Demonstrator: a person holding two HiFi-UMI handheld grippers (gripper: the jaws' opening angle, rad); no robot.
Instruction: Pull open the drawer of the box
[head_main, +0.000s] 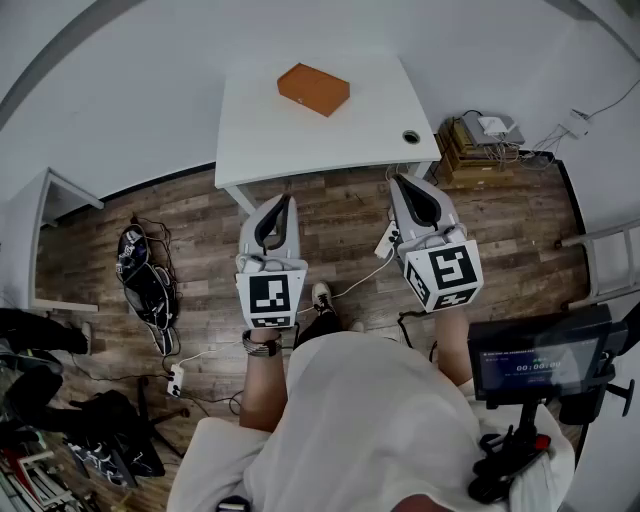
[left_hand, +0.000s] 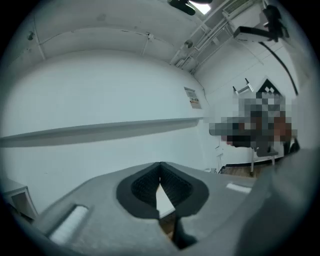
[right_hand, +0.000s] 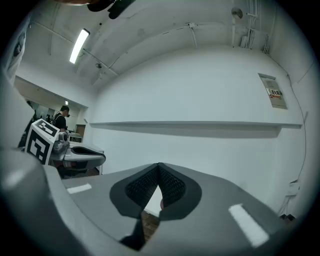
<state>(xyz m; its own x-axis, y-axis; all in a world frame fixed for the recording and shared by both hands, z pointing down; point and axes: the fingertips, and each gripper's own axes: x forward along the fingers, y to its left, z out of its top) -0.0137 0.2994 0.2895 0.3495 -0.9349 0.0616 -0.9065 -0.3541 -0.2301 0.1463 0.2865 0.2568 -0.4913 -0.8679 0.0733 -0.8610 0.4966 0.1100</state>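
the orange box (head_main: 313, 89) lay on the far part of the white counter (head_main: 300, 140), a little left of its middle, and looked like one closed block. a round cable hole (head_main: 411, 136) sat at the counter's near right corner. both grippers were held over the wooden floor (head_main: 350, 215) on the near side of the counter, pointing toward it and well apart from the box. the left gripper (head_main: 288, 198) was closed, its ribbed pads meeting at the tips with nothing between them. the right gripper (head_main: 397, 180) was closed the same way and was empty too. it was just beside the counter's near edge, while the left one hung a little nearer to the person. a person in a white shirt (head_main: 380, 420) held them, one in each hand. on the floor to the left lay a black bag (head_main: 140, 275) with loose cables, and nearer a white power strip (head_main: 175, 380). right of the counter stood a stack of cardboard boxes (head_main: 470, 150). a small screen (head_main: 535, 360) stood at the near right.
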